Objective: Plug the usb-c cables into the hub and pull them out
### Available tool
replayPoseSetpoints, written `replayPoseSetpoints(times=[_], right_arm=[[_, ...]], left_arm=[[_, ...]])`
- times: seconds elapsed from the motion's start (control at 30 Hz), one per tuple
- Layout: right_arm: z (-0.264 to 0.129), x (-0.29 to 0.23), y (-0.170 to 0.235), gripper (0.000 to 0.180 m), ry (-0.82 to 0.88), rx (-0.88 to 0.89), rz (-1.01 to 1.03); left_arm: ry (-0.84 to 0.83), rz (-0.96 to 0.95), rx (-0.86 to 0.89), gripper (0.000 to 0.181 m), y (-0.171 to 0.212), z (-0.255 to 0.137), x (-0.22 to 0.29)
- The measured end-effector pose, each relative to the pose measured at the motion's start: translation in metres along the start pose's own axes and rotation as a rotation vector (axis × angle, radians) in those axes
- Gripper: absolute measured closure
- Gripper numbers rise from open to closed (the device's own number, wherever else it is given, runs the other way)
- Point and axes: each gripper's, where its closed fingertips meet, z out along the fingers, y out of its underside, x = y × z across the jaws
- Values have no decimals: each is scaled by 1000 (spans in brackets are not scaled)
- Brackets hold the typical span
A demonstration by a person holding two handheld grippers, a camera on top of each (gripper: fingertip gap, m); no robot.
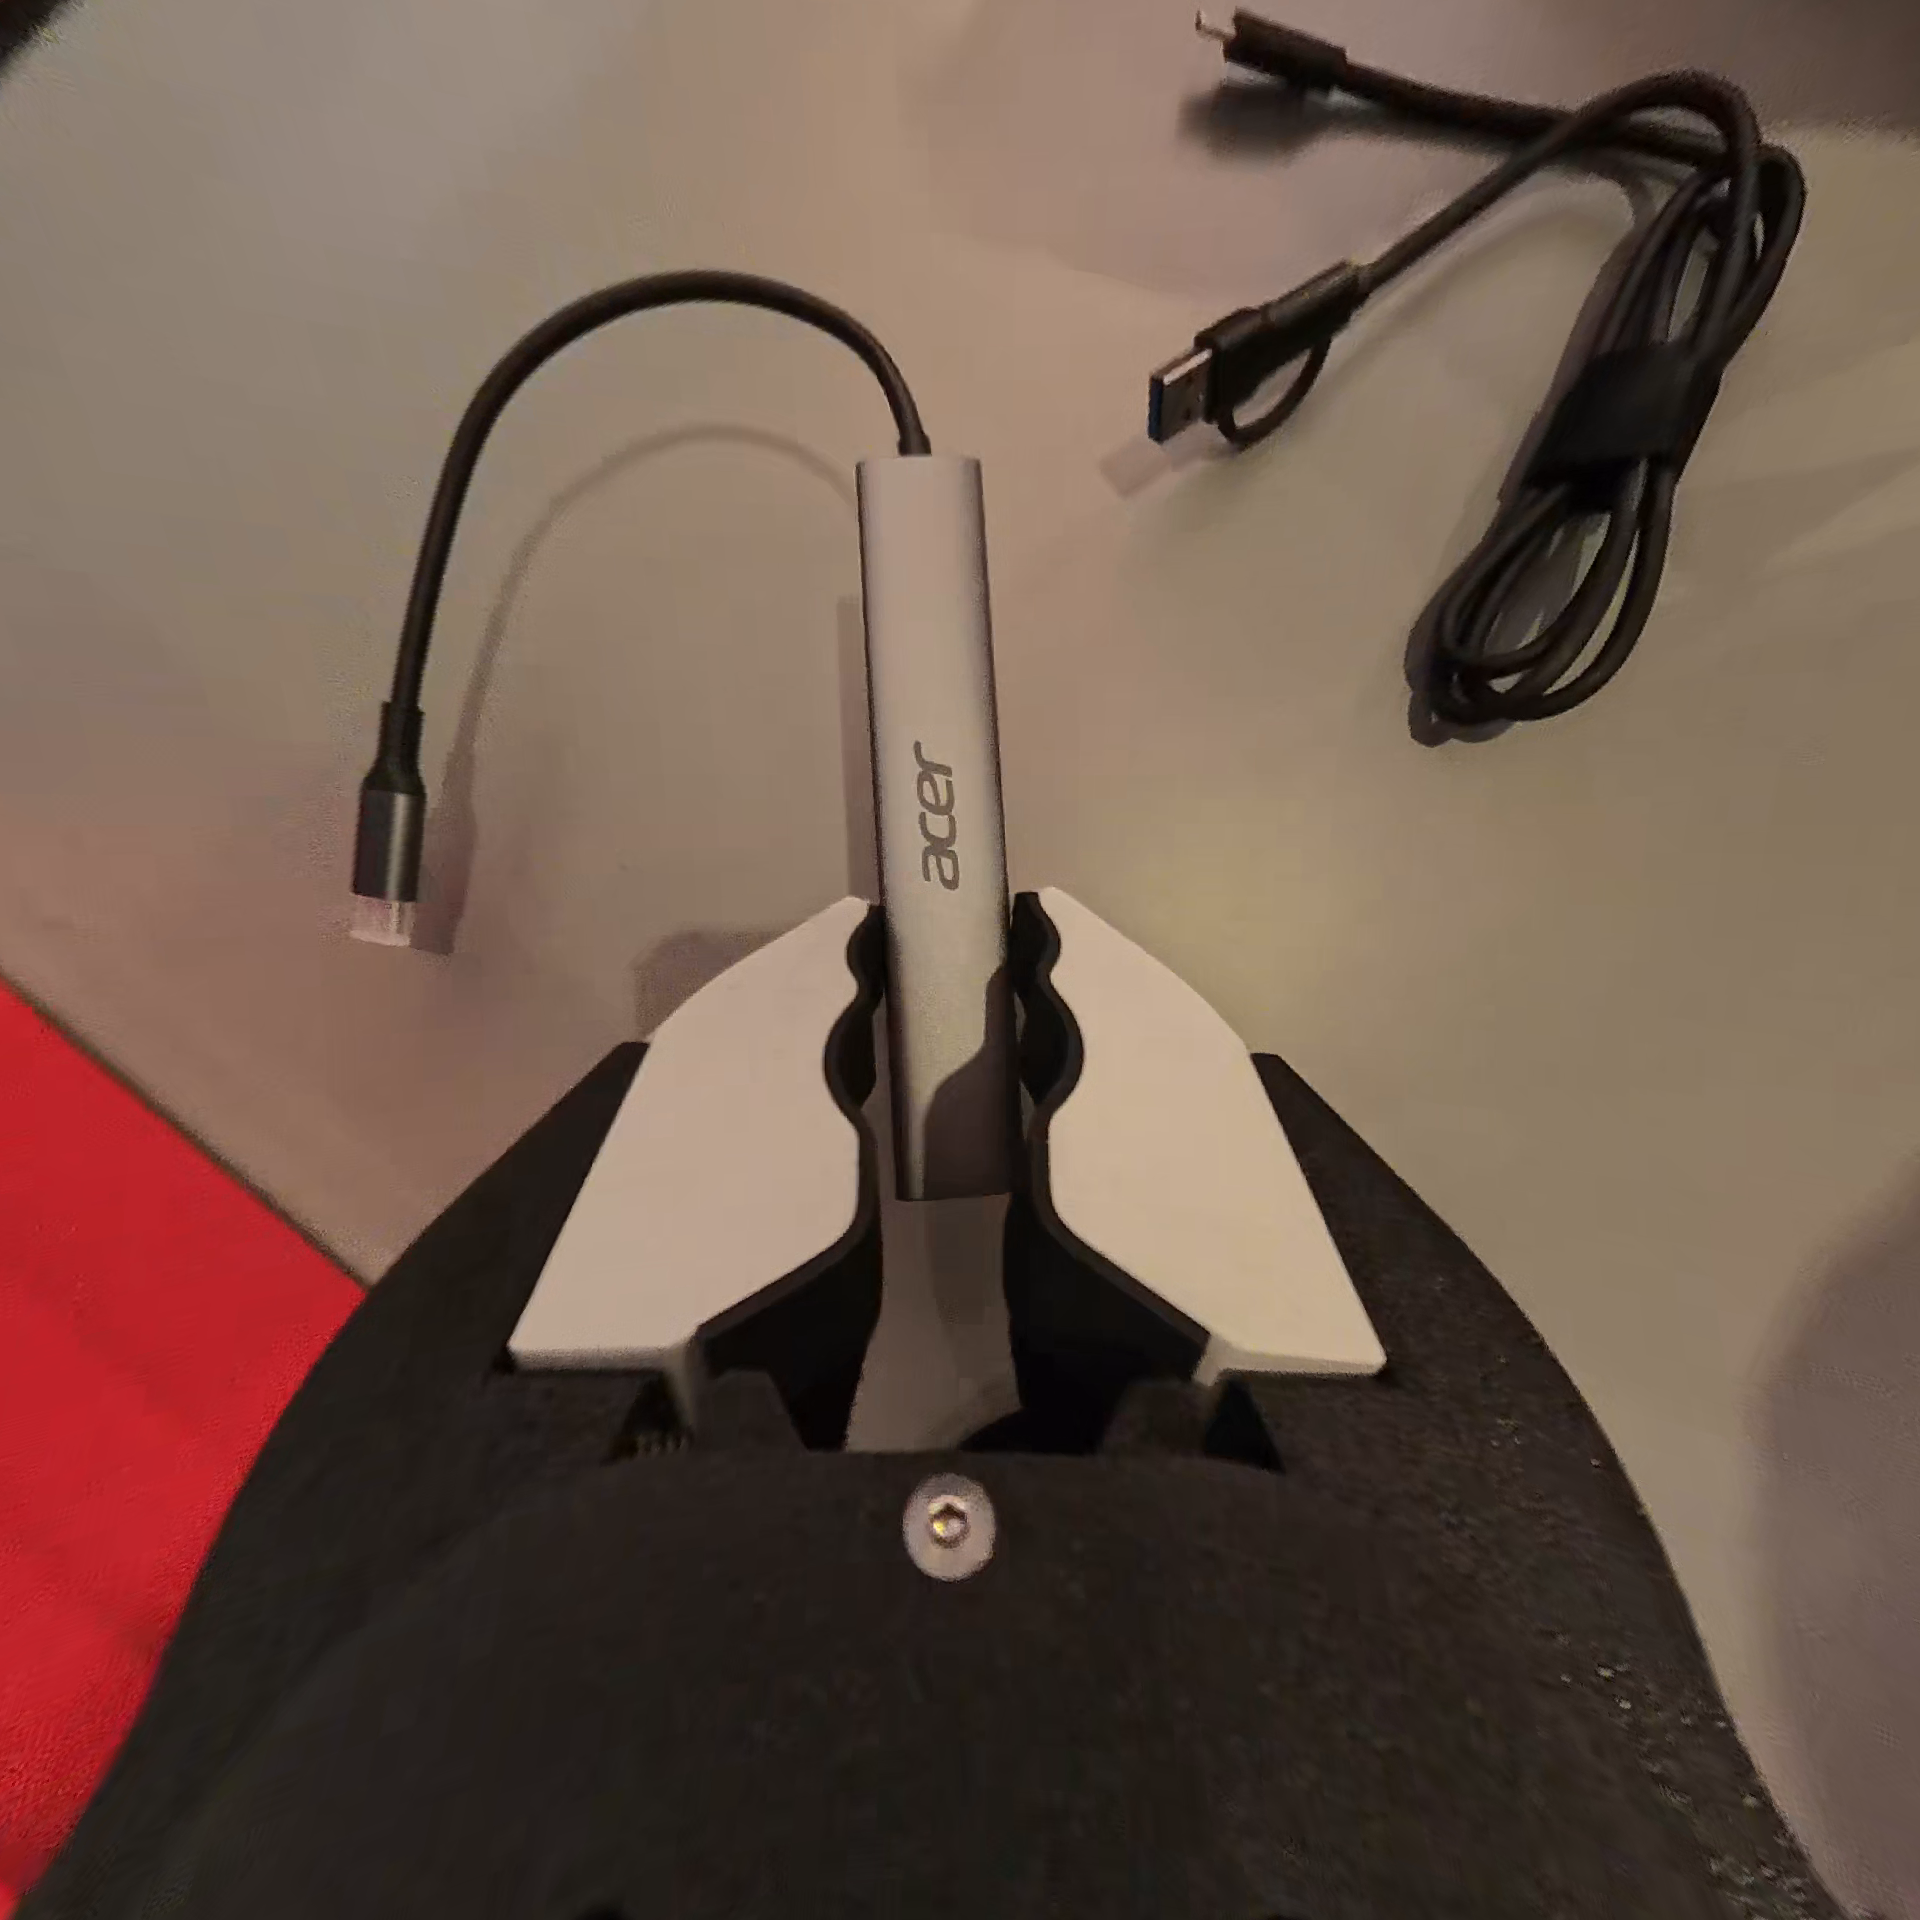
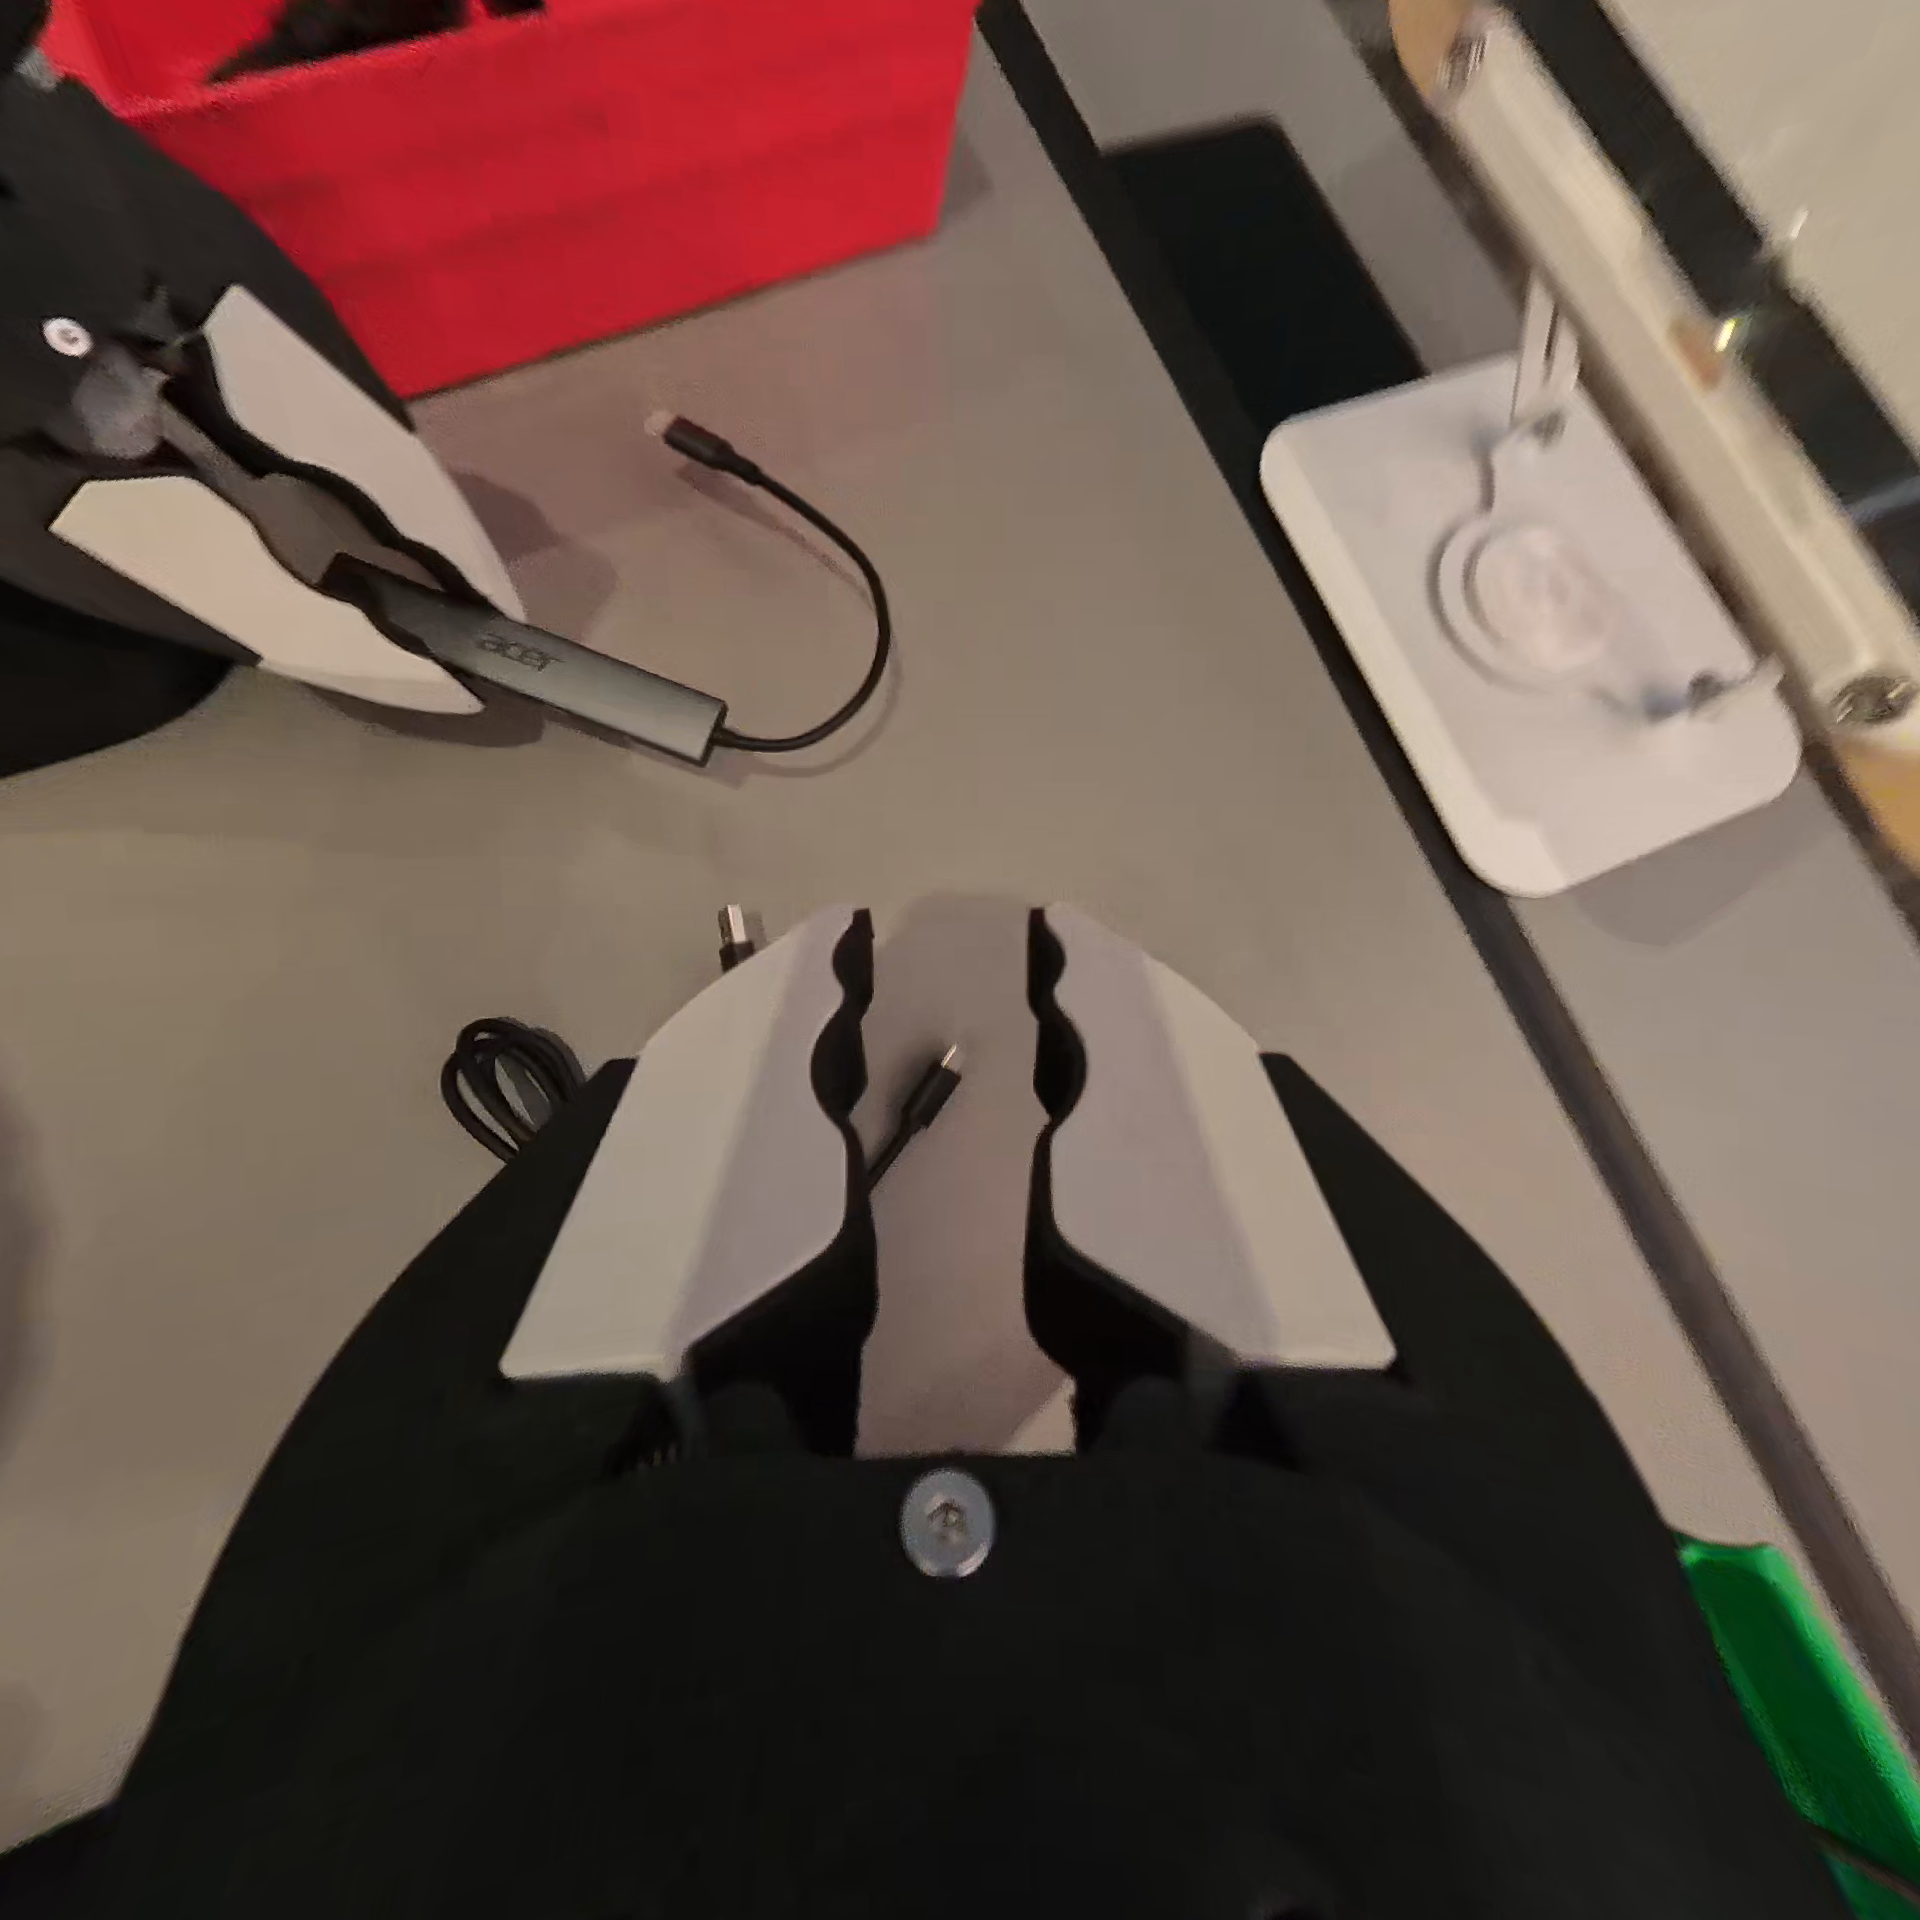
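Currently left gripper point(image 1: 940, 914) has its jaws pinching the grey hub point(image 1: 932, 748), its short pigtail cable point(image 1: 582, 343) curling left over the desk point(image 1: 1455, 1039). Right gripper point(image 2: 951, 920) hovers with jaws spread above the USB-C plug point(image 2: 940, 1075) of the bundled black cable point(image 1: 1621, 436), not touching it. Red bin point(image 2: 582, 177) sits behind.

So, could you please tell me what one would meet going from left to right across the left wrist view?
Red box → the hub's own short cable with its plug → grey hub clamped in the left gripper → loose USB-A plug → bundled black cable.
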Motion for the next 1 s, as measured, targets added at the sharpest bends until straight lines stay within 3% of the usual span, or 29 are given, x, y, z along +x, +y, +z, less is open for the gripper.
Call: replayPoseSetpoints(times=[0.23, 0.33, 0.57, 0.67, 0.73, 0.83, 1.0], right_arm=[[42, 1, 73, 144, 30, -447, 224], [52, -5, 99, 143, 54, -610, 212], [66, -11, 126, 142, 97, -786, 187], [68, -11, 124, 148, 99, -779, 185], [69, -13, 124, 167, 81, -779, 171], [70, -12, 118, 167, 62, -749, 141], [59, -25, 66, 168, -66, -473, 102]], left_arm=[[15, 2, -51, 158, 20, 15, 5], [12, 17, -67, 158, 27, 19, 5], [-5, 15, -48, 157, 30, 19, 3], [-89, 38, -28, 143, 28, 9, -5], [-118, 32, 9, 141, 23, -6, -8], [-178, 22, 110, 143, 10, -41, -18], [-163, 7, 292, 147, -19, -93, -34]])
